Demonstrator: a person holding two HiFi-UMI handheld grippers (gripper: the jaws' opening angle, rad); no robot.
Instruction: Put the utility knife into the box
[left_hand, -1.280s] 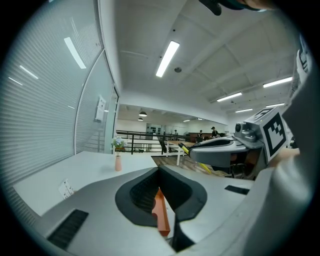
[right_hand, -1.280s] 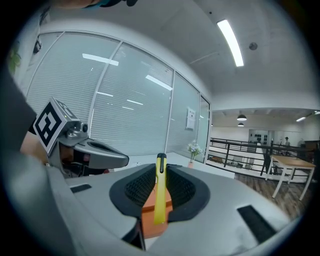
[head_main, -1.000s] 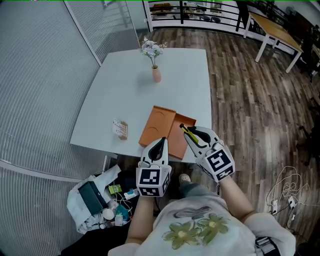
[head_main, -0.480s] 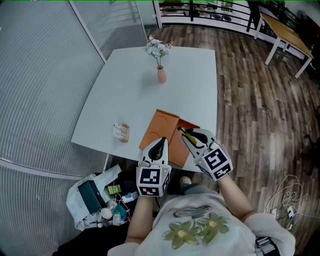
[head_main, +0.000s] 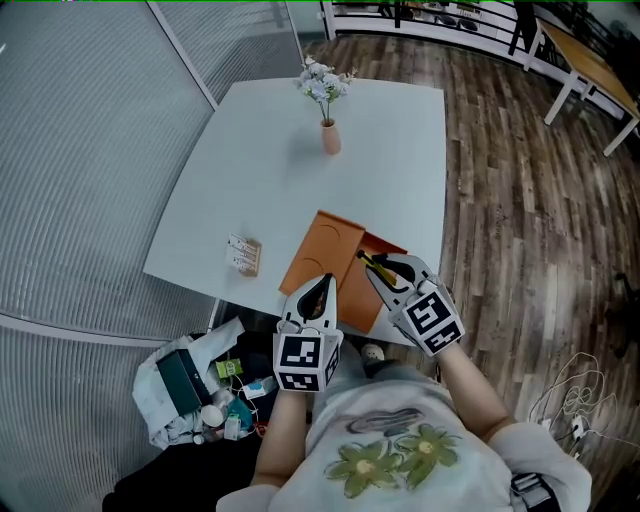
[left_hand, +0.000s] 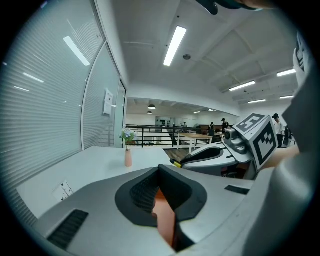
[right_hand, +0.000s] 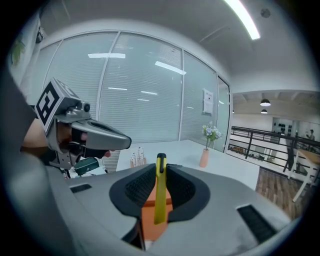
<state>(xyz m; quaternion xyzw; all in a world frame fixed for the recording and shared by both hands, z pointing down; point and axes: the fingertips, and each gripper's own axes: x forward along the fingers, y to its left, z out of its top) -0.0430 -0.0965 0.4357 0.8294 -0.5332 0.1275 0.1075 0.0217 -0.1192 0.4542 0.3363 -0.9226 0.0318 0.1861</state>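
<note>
Jaws of the right gripper (head_main: 388, 270) are clamped on the utility knife (right_hand: 160, 192). Its yellow body stands on edge between the pads, and its black-tipped end pokes out past the jaw tips, away from the person. Jaws of the left gripper (head_main: 320, 290) are closed with nothing between them.

A large white worktop (head_main: 270, 160) carries everything, with wood floor (head_main: 520, 200) to its right. At its near edge lies the orange box (head_main: 322, 248), lying open in two flat parts side by side. Both grippers hang over that near edge, side by side and close together. The left one is over the box's near left part and the right one over its near right part. So the knife is in the air above the box's right half, not inside it. In the right gripper view the orange of the box shows directly below the jaws, behind the knife.

A pink vase of flowers (head_main: 331, 138) stands well apart at the far side. A small pack (head_main: 243, 255) lies just left of the box.
</note>
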